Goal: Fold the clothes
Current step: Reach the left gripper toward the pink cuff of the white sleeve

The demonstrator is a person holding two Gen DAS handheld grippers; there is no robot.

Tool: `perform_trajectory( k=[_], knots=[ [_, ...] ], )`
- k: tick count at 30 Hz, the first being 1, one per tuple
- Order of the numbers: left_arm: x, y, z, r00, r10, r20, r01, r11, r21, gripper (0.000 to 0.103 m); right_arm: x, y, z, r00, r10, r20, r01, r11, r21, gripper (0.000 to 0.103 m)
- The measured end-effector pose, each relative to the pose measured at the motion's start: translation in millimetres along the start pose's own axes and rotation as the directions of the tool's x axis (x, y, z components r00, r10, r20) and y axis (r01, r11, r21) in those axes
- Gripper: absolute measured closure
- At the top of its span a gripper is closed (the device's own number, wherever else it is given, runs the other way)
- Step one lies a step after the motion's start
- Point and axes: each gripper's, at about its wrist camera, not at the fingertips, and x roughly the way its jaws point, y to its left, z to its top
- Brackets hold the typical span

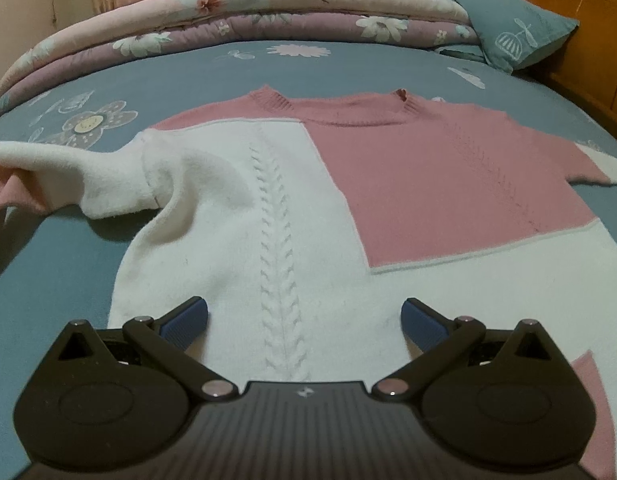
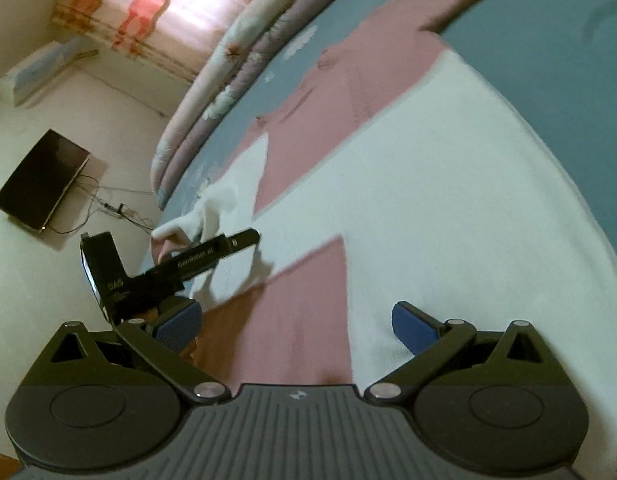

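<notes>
The left tool [image 1: 304, 320] and right tool [image 2: 296, 324] are both hovering spread over the pink-and-white sweater [image 1: 308, 208], which is lying flat on the bed [image 1: 60, 248].

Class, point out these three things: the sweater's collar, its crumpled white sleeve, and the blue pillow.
collar [image 1: 344, 110], left wrist view, on the ribbed neckband.
white sleeve [image 1: 108, 176], left wrist view, mid-sleeve.
blue pillow [image 1: 520, 28], left wrist view, its face.

Sweater [image 1: 292, 216] covers most of bed middle, flat, easy to pass over. Bunched white sleeve [image 1: 108, 176] sticks up at left side, only bump. Folded quilt [image 1: 236, 20] and pillow [image 1: 520, 28] wall off far edge. Bare sheet [image 1: 48, 280] open left of hem.
</notes>
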Motion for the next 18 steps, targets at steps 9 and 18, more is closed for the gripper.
perform_trajectory(
  k=[9, 18],
  knots=[
    [-16, -1, 1, 0.999, -0.037, 0.033, 0.038, 0.999, -0.017, 0.001, 3, 40, -3, 0.993, -0.105, 0.060, 0.113, 0.982, -0.154, 0.000],
    [-10, -2, -5, 0.997, -0.080, -0.002, 0.080, 0.996, -0.032, 0.001, 26, 32, -11, 0.993, -0.105, 0.051, 0.110, 0.989, -0.102, 0.000]
  ],
)
